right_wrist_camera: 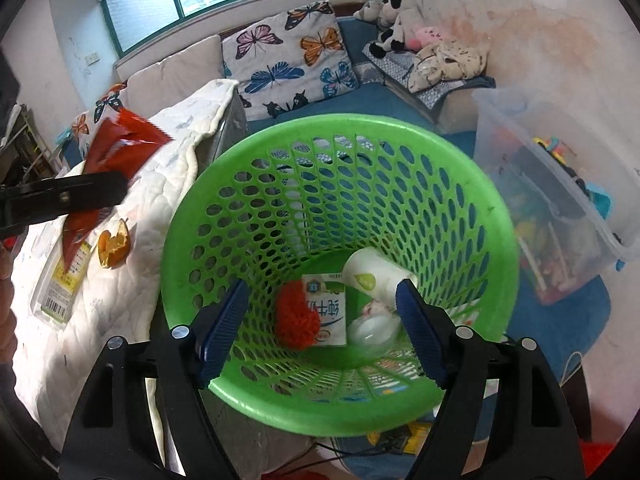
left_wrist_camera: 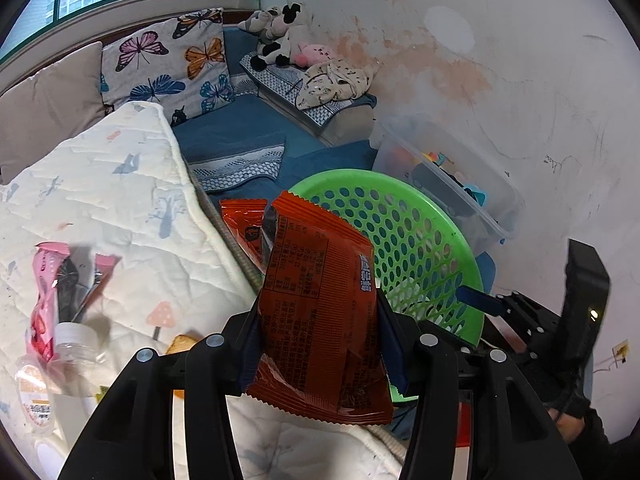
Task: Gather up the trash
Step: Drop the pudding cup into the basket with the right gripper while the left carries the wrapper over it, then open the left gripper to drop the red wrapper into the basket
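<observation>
My left gripper (left_wrist_camera: 316,320) is shut on an orange-red snack packet (left_wrist_camera: 320,264), held upright just left of the green perforated basket (left_wrist_camera: 420,236). In the right wrist view that packet (right_wrist_camera: 120,140) hangs over the white quilt (right_wrist_camera: 176,160). My right gripper (right_wrist_camera: 322,292) stands open above the basket (right_wrist_camera: 500,220), nothing between its pads. In the basket lie a milk carton (right_wrist_camera: 328,308), a paper cup (right_wrist_camera: 372,276), a red mesh wad (right_wrist_camera: 298,316) and a clear lid (right_wrist_camera: 372,330). On the quilt lie a pink wrapper (left_wrist_camera: 48,292), a clear bottle (left_wrist_camera: 60,356), orange peel (right_wrist_camera: 114,244) and another red packet (left_wrist_camera: 240,220).
A clear storage bin (right_wrist_camera: 560,200) full of toys stands right of the basket against the stained wall. Butterfly cushions (right_wrist_camera: 288,60) and plush toys (right_wrist_camera: 396,28) sit at the back on the blue seat. Cables lie on the floor below the basket.
</observation>
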The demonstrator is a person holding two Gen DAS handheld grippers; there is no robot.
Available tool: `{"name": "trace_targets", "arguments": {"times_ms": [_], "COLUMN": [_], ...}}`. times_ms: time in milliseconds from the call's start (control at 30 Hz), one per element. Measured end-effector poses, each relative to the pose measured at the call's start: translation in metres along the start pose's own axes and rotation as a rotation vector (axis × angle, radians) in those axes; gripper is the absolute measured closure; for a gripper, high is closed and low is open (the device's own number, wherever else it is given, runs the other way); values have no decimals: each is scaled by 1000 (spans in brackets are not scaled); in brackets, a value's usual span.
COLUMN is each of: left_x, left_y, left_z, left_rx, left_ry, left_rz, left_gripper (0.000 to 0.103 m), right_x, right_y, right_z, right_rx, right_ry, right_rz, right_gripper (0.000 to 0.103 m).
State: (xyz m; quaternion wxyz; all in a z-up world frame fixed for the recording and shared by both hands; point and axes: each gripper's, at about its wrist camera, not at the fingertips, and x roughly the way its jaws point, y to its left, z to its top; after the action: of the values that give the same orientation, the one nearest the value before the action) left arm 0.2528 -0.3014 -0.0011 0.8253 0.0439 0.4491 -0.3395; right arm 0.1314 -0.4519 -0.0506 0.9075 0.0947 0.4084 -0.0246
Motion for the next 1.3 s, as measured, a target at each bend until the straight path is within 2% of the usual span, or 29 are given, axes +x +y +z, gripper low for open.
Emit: {"name": "trace_targets", "arguments": {"times_ms": [400,467,567,733,867,1067,1300], "left_x": [29,33,34,36,30,16,-17], "left_y": [-23,-25,-26,-23,-19,-13,5], "left_z": [4,3,3,2,0,-3,-12], "left_rx": [14,11,10,-6,-16,-30,-49], "left_ry": [46,52,45,53,39,20,-26], "left_rz": [-8,-4,1,0,-13,-13,10], "left_gripper": [53,44,36,27,20,19,18], "right_x": [-29,-33,-38,-41,-43,-46,-56], "right_y": [-10,-11,-12,-12,-10,-2,11], "right_z": [-20,-23,-26,-30,-31,-32,-31], "right_rx": [22,27,31,40,43,34,14], "right_ry": [-26,-30,-37,-38,-37,-40,-58], "right_rz": [2,6,7,10,18,21,33], "right_gripper": [27,27,26,25,25,25,23]}}
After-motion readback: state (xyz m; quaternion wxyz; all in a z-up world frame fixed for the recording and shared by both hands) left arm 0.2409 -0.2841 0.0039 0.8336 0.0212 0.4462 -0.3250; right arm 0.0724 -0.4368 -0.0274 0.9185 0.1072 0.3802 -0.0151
